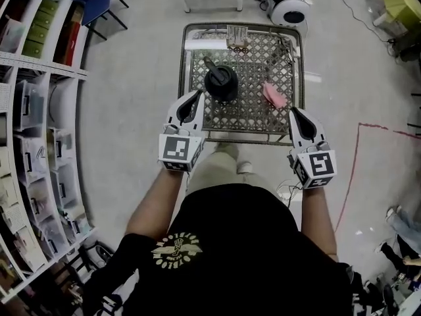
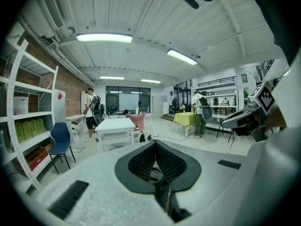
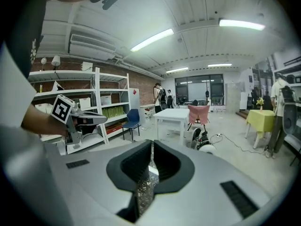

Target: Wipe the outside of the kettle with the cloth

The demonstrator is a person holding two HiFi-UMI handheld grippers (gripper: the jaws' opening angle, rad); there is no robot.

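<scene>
Kettle (image 1: 221, 81), black and upright, stands on a metal lattice table (image 1: 253, 114) a little left of its middle. The pink cloth (image 1: 274, 95) lies on the same top to its right, apart from it. Only the head view shows these two things. That view also looks down on the person's two forearms. The left gripper (image 1: 197, 95) points toward the kettle's left side, and the right gripper (image 1: 294, 111) sits at the table's near right corner, close to the cloth but clear of it.

The gripper views look out level across the room. The left gripper view shows the left gripper (image 2: 155, 143) with its jaws clenched tip to tip and nothing between them. Beyond them are a white table (image 2: 115, 125), a yellow-draped table (image 2: 185, 118) and the other gripper at the right edge. The right gripper view shows the right gripper (image 3: 151, 143) likewise pressed shut and empty, with lattice glinting through the slot behind the tips. It also shows wall shelves (image 3: 101, 108) and a blue chair (image 3: 133, 117).
</scene>
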